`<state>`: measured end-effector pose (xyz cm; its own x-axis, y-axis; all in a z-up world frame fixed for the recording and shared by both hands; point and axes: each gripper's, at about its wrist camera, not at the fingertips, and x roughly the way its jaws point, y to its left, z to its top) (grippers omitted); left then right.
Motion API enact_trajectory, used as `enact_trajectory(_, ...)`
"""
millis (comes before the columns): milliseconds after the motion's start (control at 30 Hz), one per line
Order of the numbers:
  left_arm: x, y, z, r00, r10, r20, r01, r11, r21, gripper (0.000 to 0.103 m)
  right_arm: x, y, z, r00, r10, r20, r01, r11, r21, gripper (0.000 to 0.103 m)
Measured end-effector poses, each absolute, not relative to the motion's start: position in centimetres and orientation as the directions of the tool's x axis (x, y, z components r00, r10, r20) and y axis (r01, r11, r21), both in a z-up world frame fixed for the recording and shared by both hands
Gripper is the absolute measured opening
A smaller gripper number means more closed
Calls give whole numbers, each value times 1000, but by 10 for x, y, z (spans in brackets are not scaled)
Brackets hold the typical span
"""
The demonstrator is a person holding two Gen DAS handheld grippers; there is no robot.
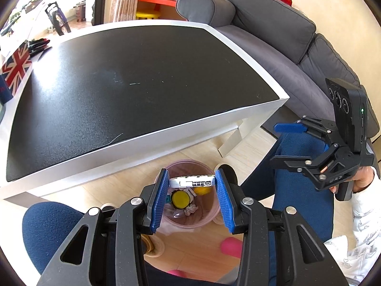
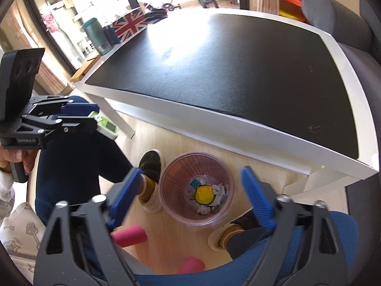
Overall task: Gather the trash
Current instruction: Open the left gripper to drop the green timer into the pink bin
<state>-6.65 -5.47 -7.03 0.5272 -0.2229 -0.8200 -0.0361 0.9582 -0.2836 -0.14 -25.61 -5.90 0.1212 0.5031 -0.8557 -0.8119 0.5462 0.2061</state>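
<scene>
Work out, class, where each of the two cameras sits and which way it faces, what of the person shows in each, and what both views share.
Left wrist: sits on the left gripper, looking down past a white-and-green packet clamped over the pink bin; blue-trousered knees and the right hand show.
Right wrist: sits on the right gripper, jaws wide and empty, looking down into the bin; legs, shoes and the left hand show.
Shared: bin, black-topped table, grey sofa, each other's gripper.
</scene>
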Motion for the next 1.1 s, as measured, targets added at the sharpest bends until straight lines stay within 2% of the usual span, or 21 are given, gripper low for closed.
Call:
enact_trajectory(100, -67, -56, -73, 521, -227, -823, -33, 958, -285, 39, 2, -260, -57, 129, 507, -852, -795, 566, 217, 96)
enact_trajectory(933, -52, -78, -89, 461, -262, -848, 25, 959, -283, 41, 13, -279, -52, 161, 529, -833, -756, 609, 241, 96)
enact_trajectory(967, -51, -78, -89, 460, -260, -849, 24, 959, -281, 50, 14, -280, -51, 162, 529, -833, -755, 610, 241, 96)
enact_trajectory(1000, -50, -78, -89, 462, -258, -849, 22, 960, -280, 74, 14, -281, -51, 163, 530, -832, -754, 611, 241, 96)
enact_trajectory(1033, -50, -78, -88, 474, -249, -845, 19, 962, -273, 87, 15, -282, -50, 165, 530, -832, -754, 611, 240, 96)
enact_trajectory(1067, -51, -78, -87, 489, -239, -839, 16, 964, -266, 92, 15, -282, -50, 167, 530, -831, -754, 612, 239, 96)
enact_trajectory(1100, -51, -76, -87, 492, -235, -838, 10, 964, -264, 92, 15, -283, -50, 168, 530, -831, -753, 613, 238, 96)
